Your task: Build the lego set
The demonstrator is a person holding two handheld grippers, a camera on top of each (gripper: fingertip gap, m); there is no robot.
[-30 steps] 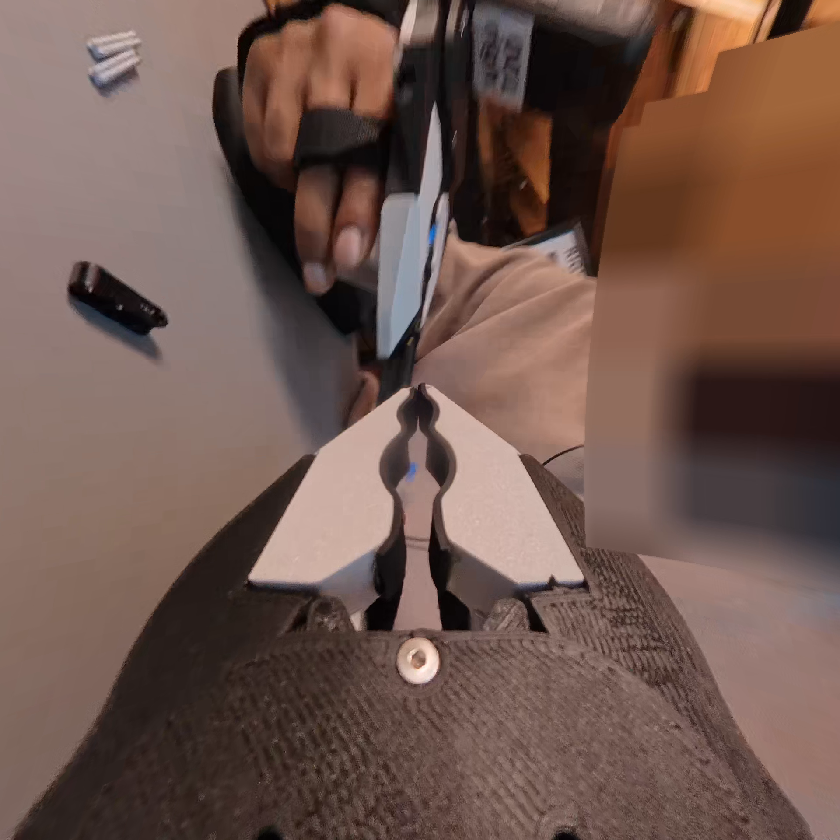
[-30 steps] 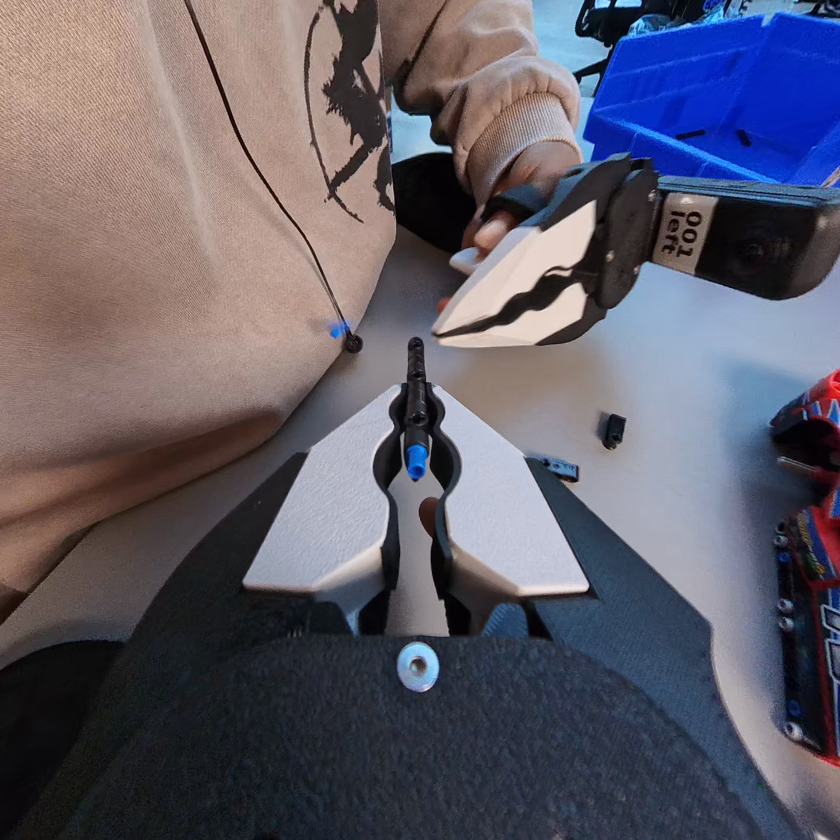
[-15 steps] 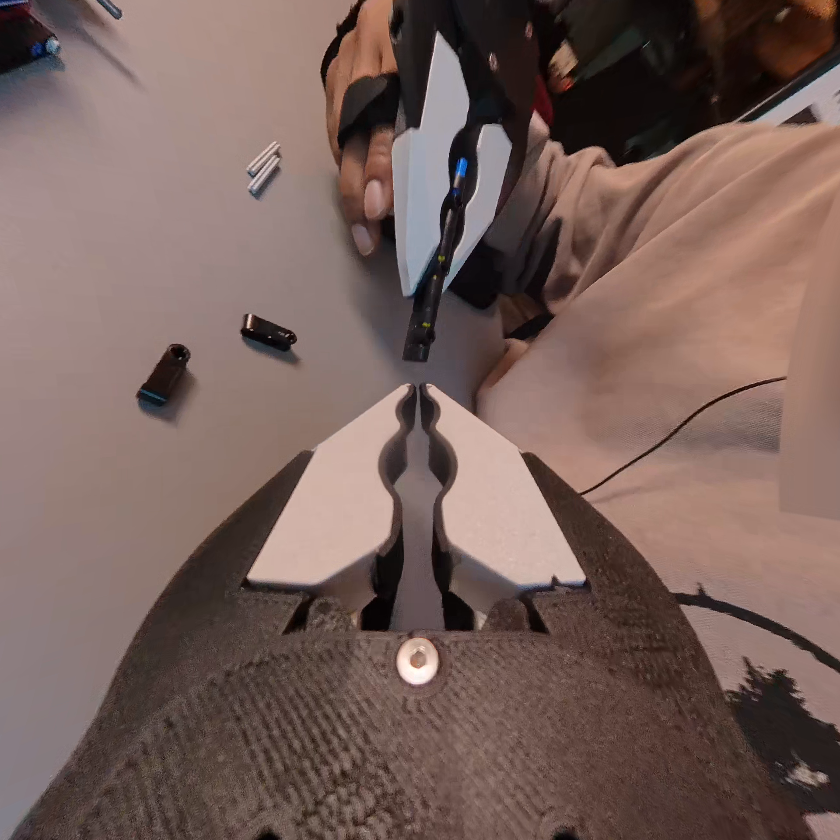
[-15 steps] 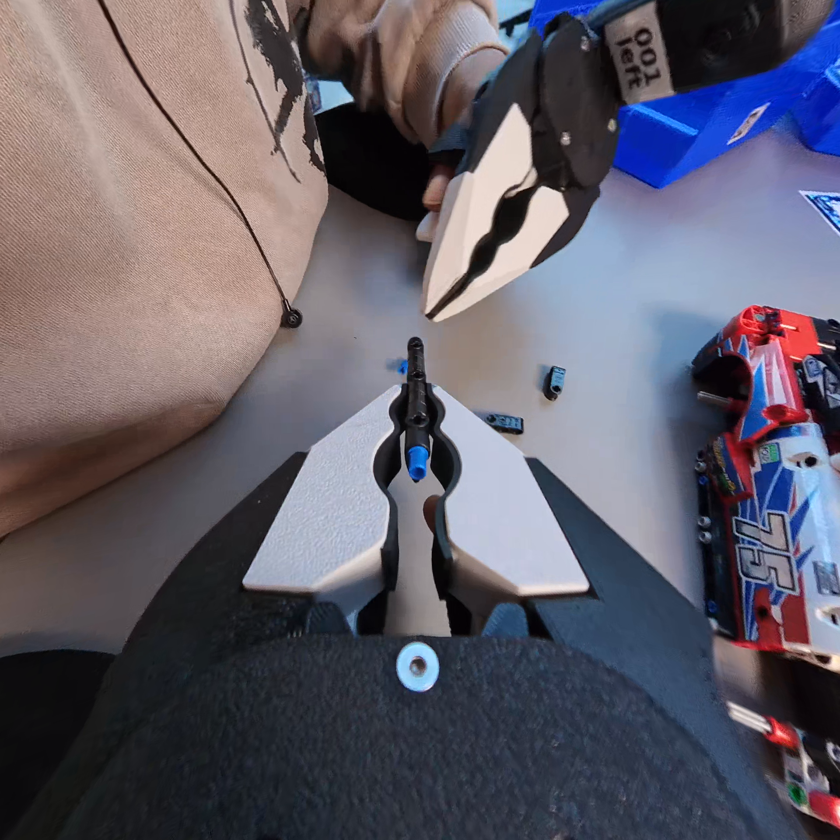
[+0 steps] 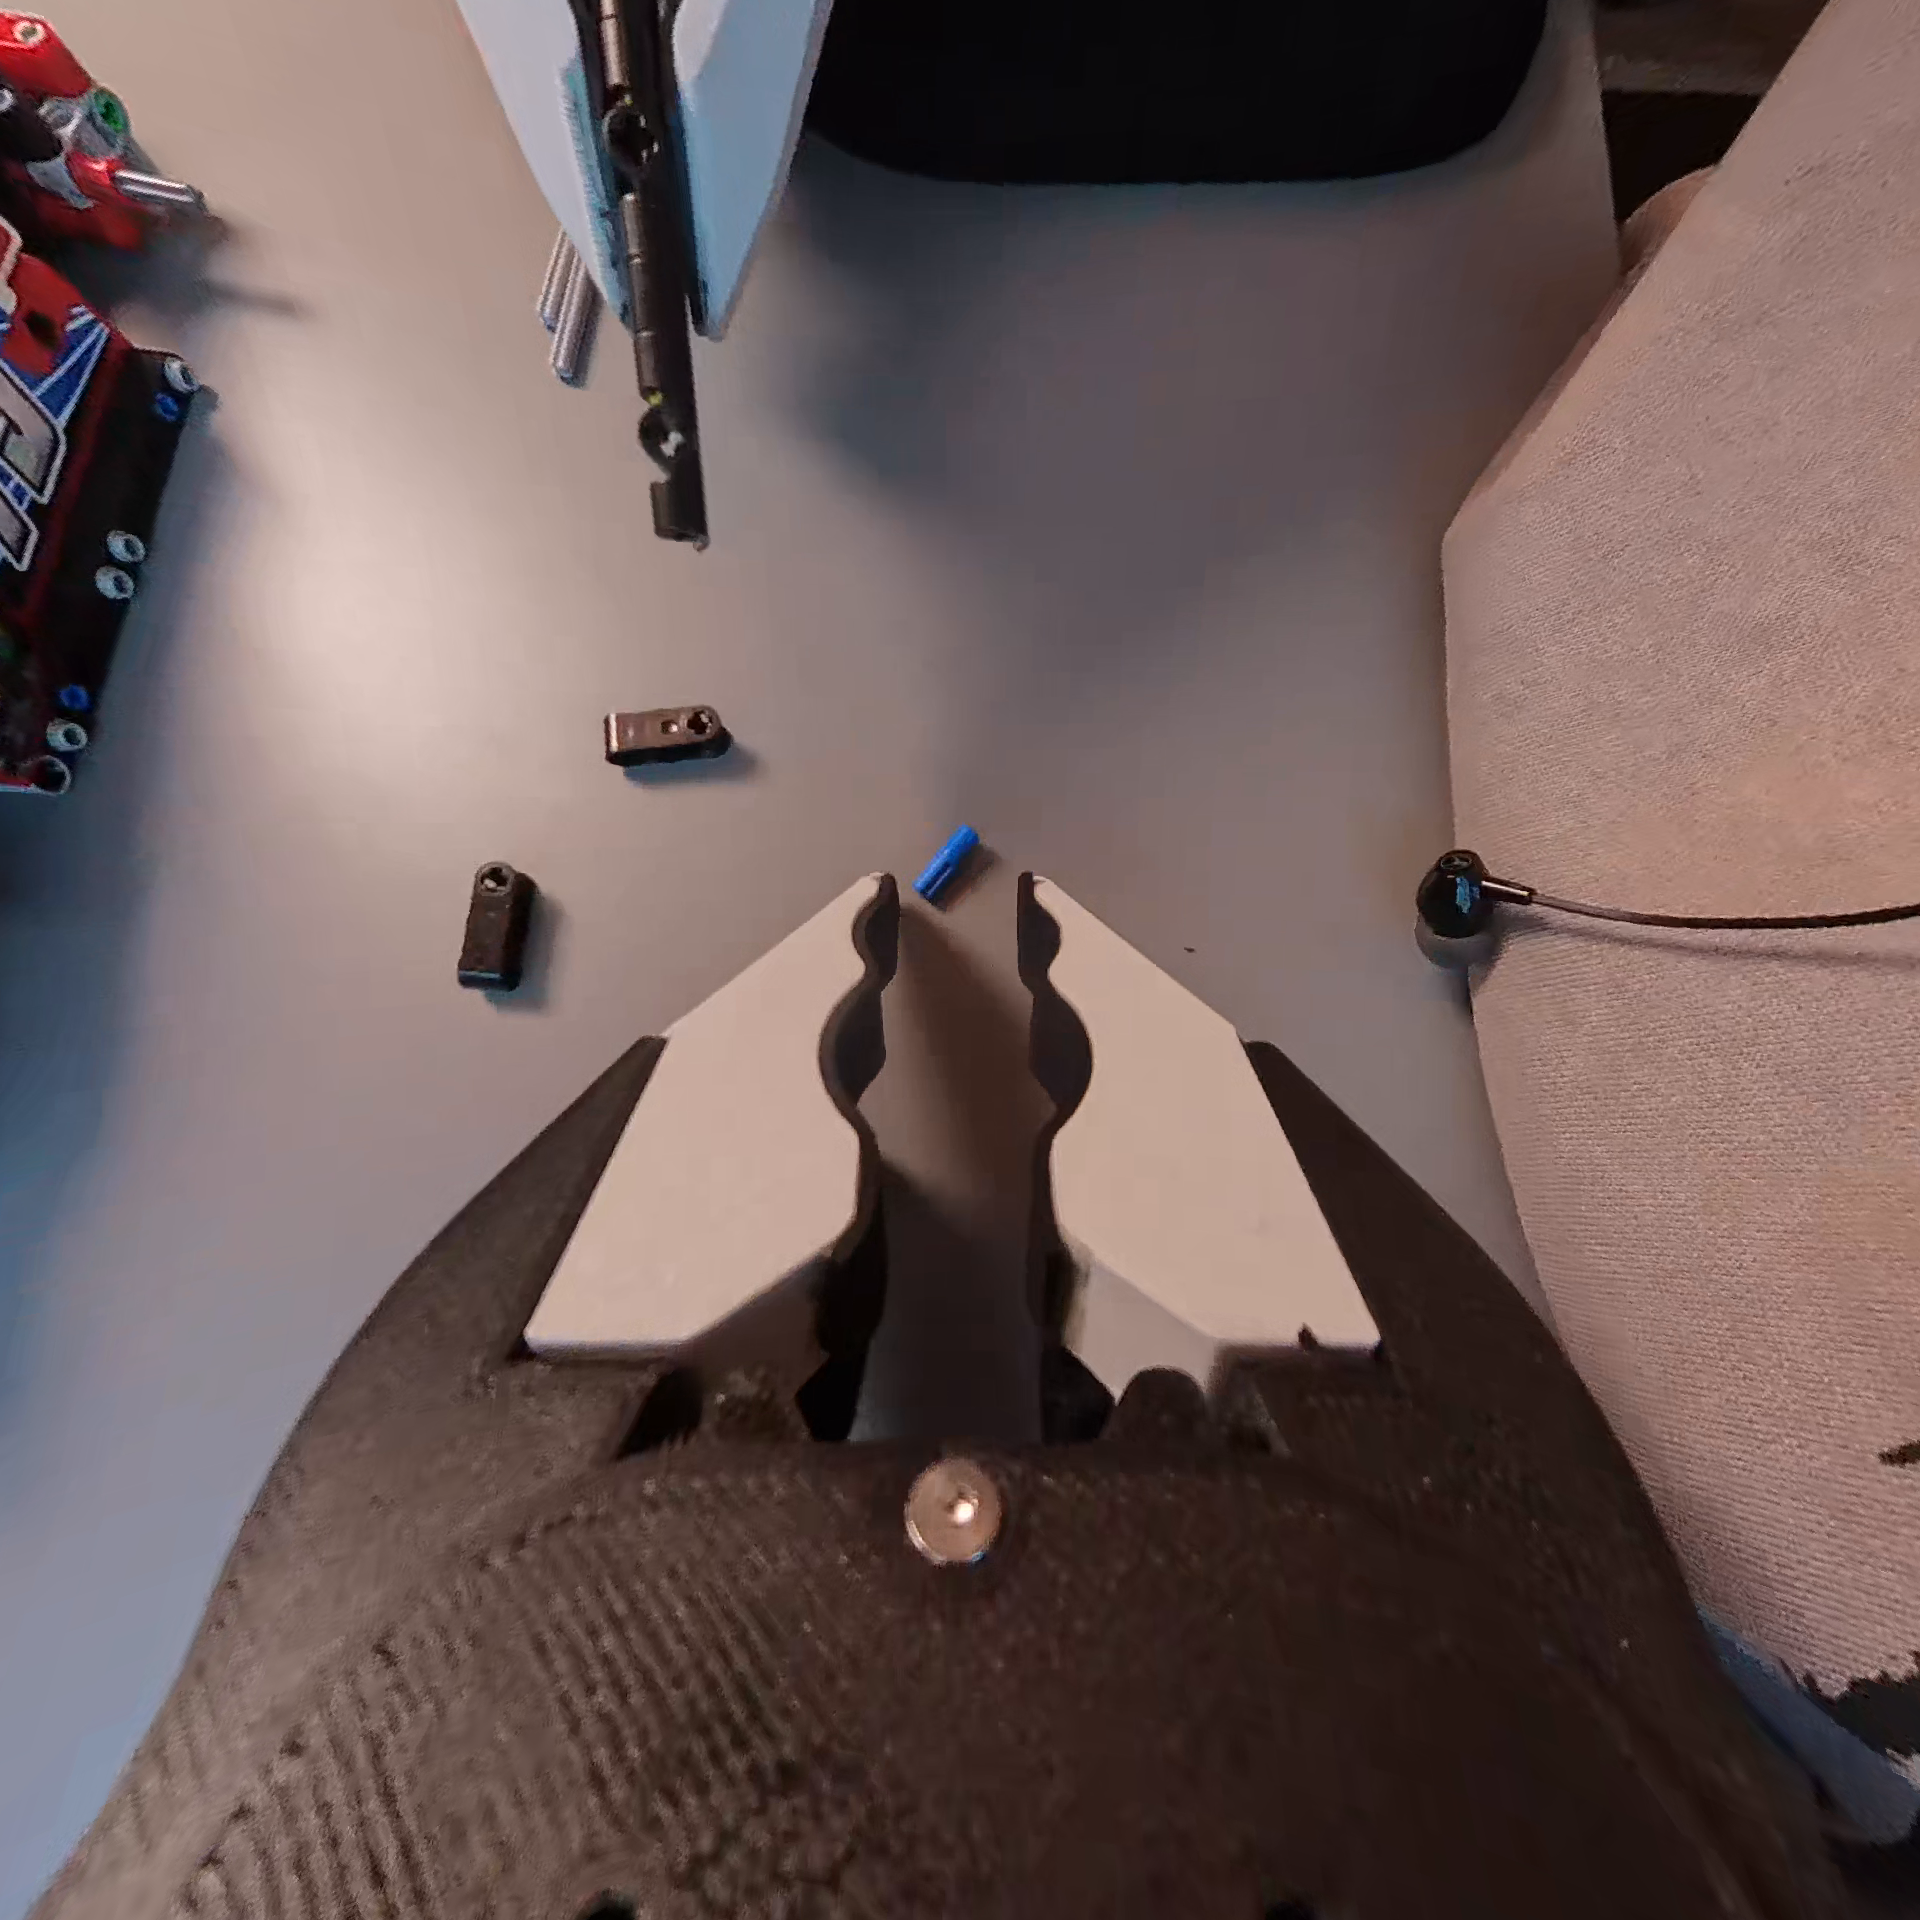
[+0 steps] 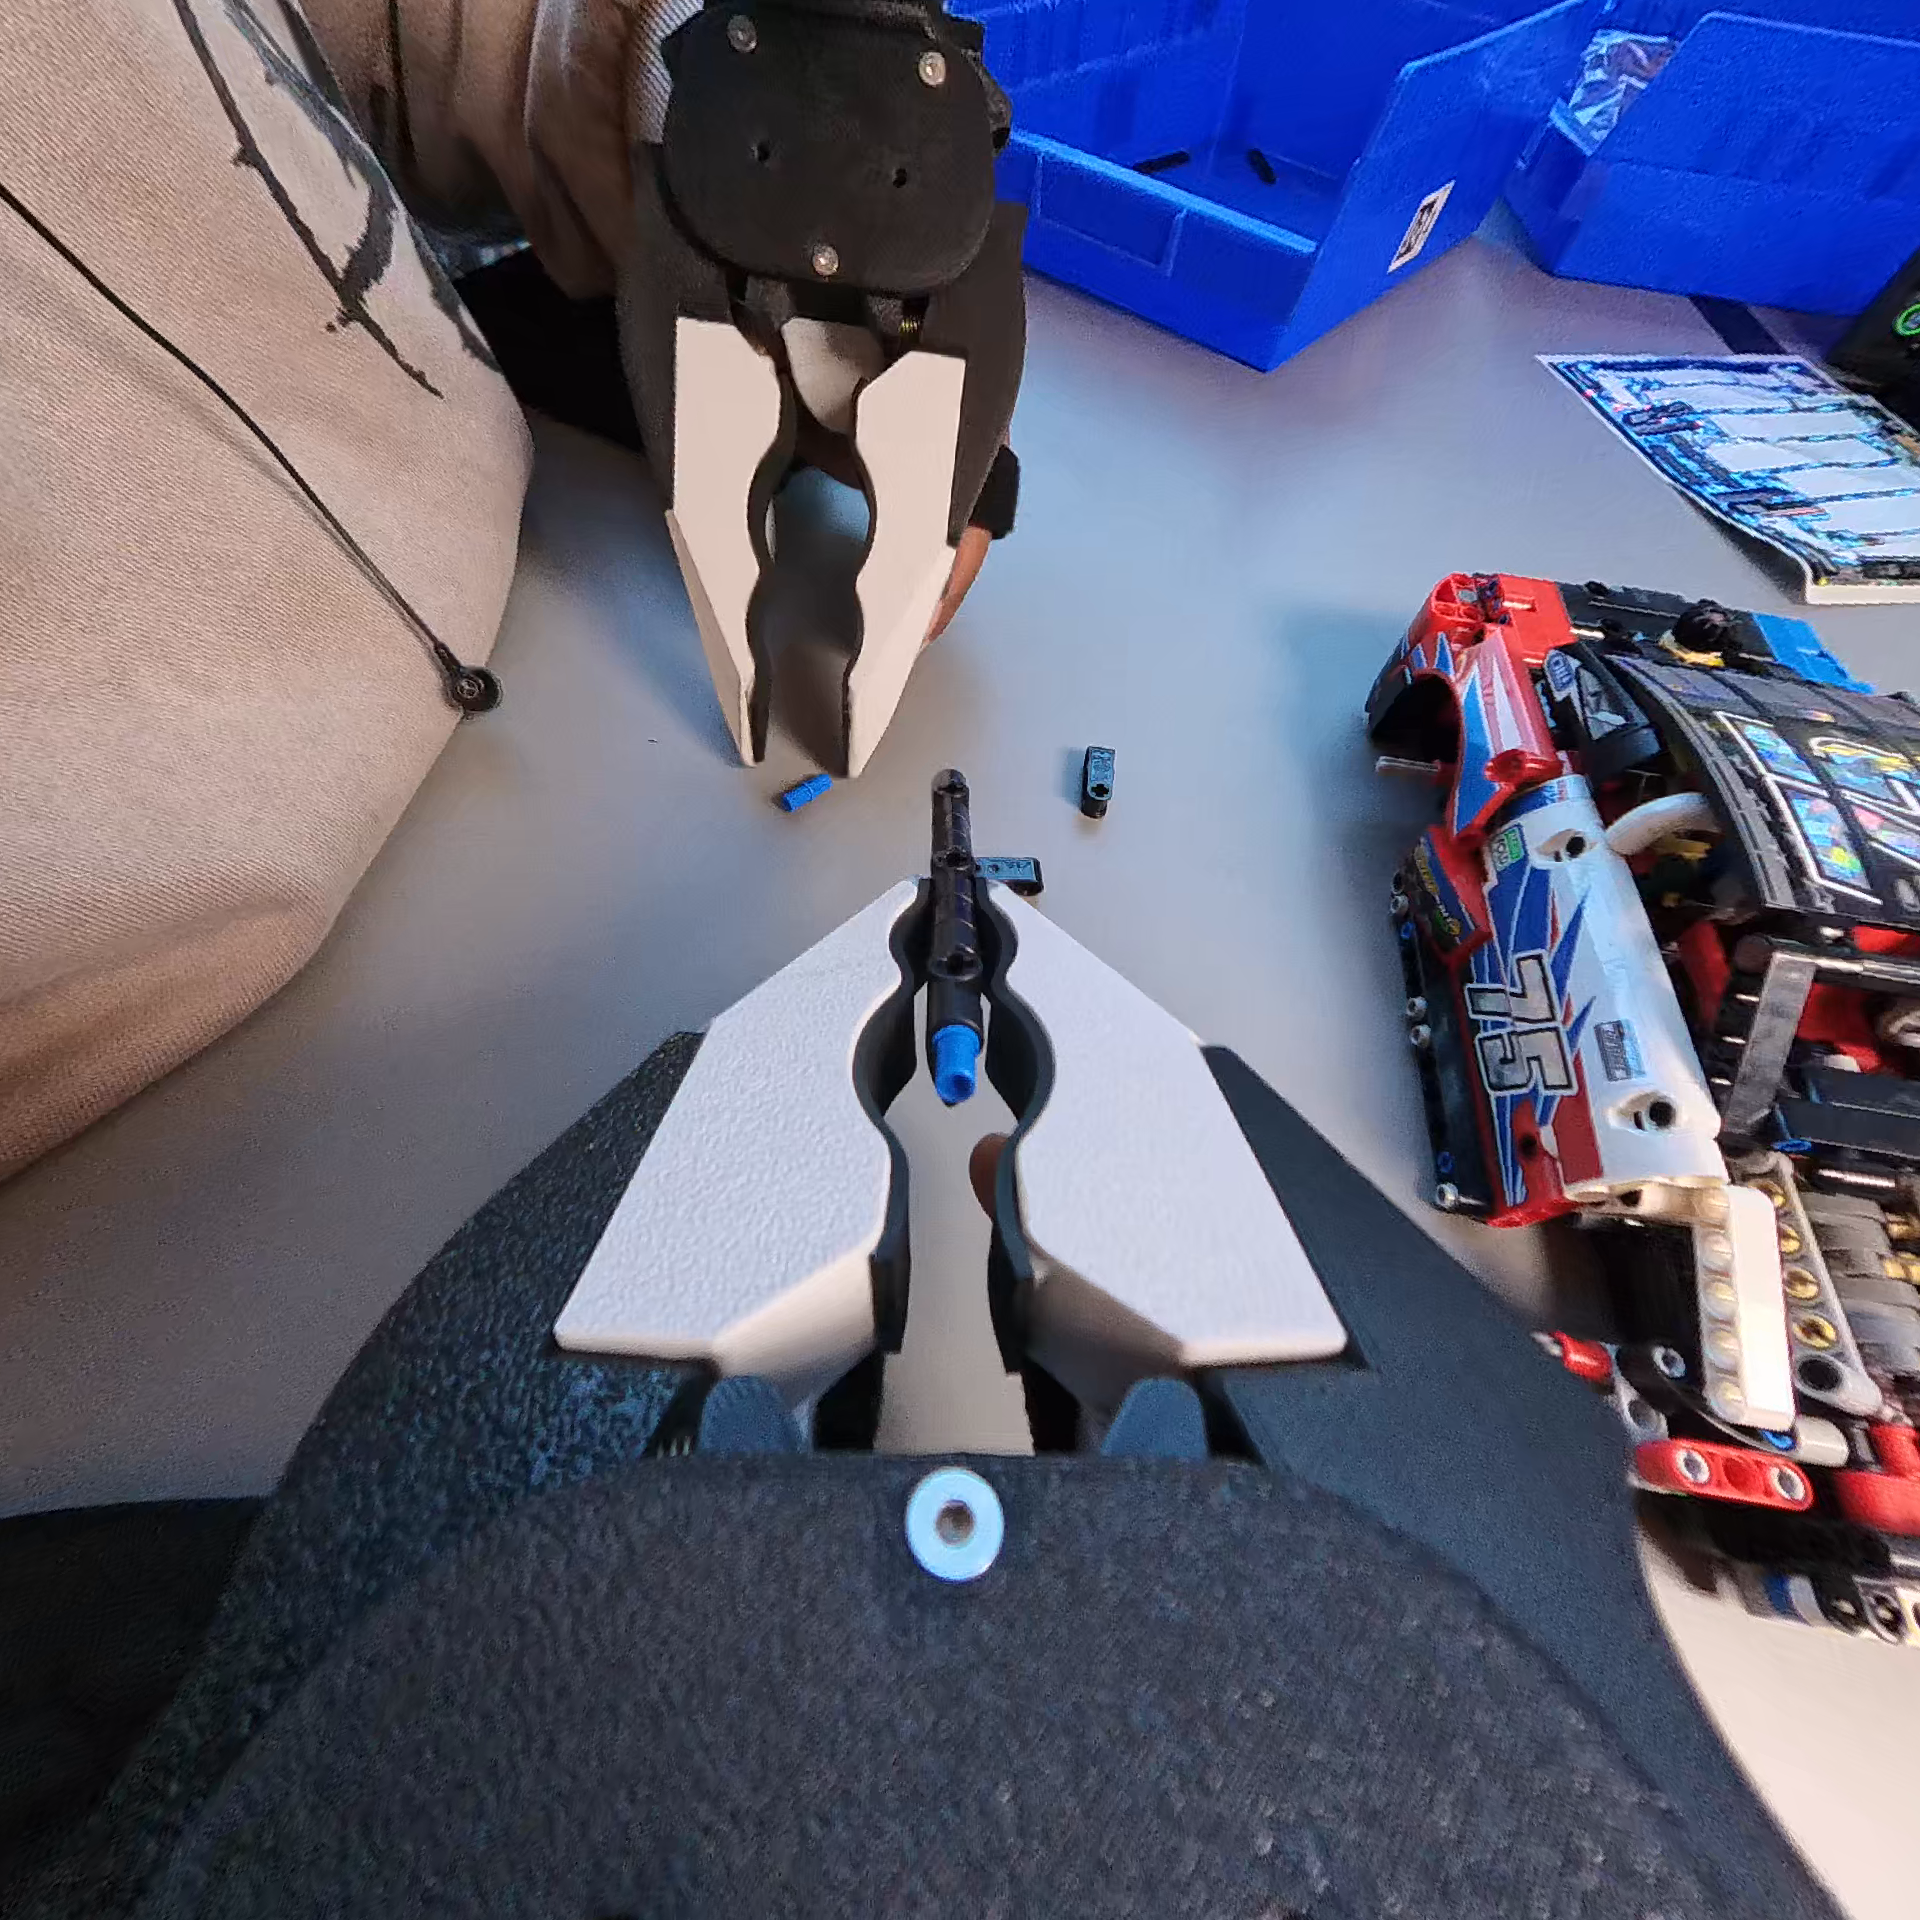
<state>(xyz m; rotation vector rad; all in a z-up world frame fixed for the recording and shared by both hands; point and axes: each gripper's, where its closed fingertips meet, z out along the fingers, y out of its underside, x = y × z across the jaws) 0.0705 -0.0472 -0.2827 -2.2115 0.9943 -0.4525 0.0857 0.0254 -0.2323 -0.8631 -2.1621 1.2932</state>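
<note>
My left gripper is open and empty, tips down close to the table, with a small blue pin lying just beyond the gap between the tips. In the right wrist view the left gripper stands over that blue pin. My right gripper is shut on a black rod with a blue pin end, held above the table. The right gripper and its black rod show at the top of the left wrist view.
Two black connectors lie on the grey table, with grey axles farther off. A red, white and blue lego car is at the right. Blue bins and a booklet are behind. A person's beige sweatshirt borders the table. Spacing between my two grippers at the tips: around 10 cm.
My left gripper has swung down toward the table and opened over the blue pin. My right gripper still holds the black rod.
</note>
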